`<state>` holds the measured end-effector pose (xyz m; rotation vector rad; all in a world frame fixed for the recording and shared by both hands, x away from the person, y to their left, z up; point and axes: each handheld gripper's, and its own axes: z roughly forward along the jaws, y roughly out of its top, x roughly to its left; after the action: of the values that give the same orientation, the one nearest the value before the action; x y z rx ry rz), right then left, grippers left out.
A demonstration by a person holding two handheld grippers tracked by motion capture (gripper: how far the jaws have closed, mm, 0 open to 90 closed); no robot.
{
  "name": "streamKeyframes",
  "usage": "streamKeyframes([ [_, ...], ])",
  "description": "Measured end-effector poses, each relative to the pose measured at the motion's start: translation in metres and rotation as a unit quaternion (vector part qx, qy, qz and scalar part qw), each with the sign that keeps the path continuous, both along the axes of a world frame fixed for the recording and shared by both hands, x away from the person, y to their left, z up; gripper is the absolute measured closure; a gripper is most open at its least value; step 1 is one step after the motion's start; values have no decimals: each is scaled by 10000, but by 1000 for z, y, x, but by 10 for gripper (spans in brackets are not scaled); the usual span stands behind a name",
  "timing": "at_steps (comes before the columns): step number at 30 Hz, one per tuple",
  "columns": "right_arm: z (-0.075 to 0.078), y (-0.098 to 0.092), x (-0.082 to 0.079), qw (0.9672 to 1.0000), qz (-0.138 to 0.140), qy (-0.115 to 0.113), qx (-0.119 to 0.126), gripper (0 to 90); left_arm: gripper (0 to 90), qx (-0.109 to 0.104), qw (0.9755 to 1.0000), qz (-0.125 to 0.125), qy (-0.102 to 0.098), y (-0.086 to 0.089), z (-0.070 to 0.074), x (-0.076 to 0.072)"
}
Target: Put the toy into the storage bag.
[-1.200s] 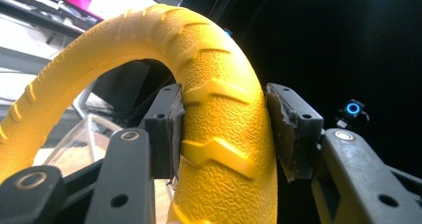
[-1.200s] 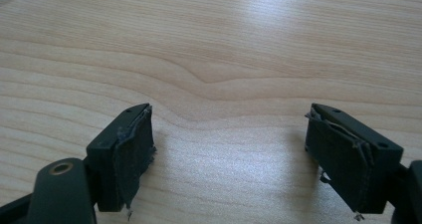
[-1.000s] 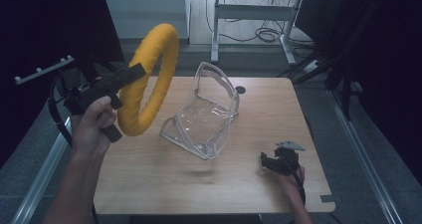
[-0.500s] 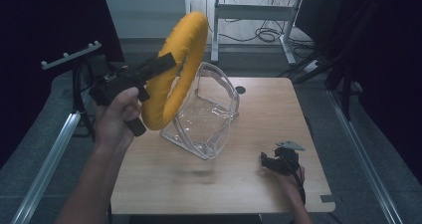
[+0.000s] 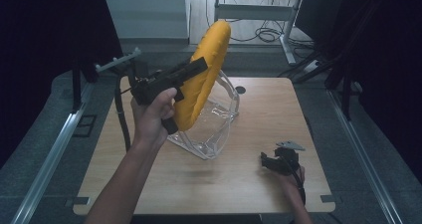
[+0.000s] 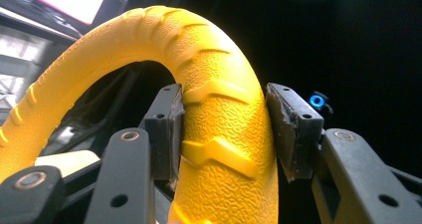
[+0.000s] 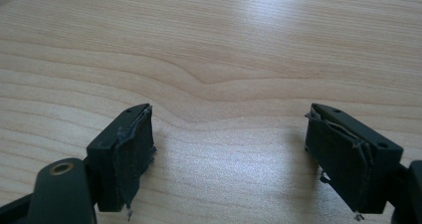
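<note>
A big yellow textured ring (image 5: 206, 72) stands on edge in the air above the wooden table (image 5: 149, 184), over a clear plastic container (image 5: 211, 124). My left gripper (image 5: 196, 69) is shut on the ring's rim. In the left gripper view the ring (image 6: 219, 149) fills the gap between the two black pads (image 6: 169, 129). My right gripper (image 5: 271, 160) rests low on the table at the front right. In the right gripper view its jaws stand wide apart, right gripper (image 7: 231, 154) open over bare wood with nothing between them.
The clear container lies tilted in the middle of the table. A small dark hole (image 5: 241, 90) sits near the far edge. Metal rails (image 5: 50, 154) run along both sides of the table, and desk legs with cables (image 5: 259, 32) stand beyond it.
My left gripper has carried the yellow ring rightward and farther from me, from left of the container to above it. The right gripper has stayed put.
</note>
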<state>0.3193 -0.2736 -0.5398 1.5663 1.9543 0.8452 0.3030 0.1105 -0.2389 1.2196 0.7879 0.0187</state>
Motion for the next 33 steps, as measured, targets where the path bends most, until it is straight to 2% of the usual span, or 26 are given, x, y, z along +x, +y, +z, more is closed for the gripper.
streamKeyframes([
  [3,0,0,0,10000,-7,-6,2,190,512,52,9999,119,51,-6,-12,5],
  [9,0,0,0,10000,-5,-9,-7,190,511,8,9991,329,270,-18,-36,18],
  [14,0,0,0,10000,0,-9,-9,190,511,41,9980,564,290,-25,-53,24],
  [23,0,0,0,10000,21,-4,-22,190,510,12,9958,672,622,-25,-81,35],
  [33,0,0,0,10000,23,-2,-23,190,510,-21,9919,835,952,-22,-109,47],
])
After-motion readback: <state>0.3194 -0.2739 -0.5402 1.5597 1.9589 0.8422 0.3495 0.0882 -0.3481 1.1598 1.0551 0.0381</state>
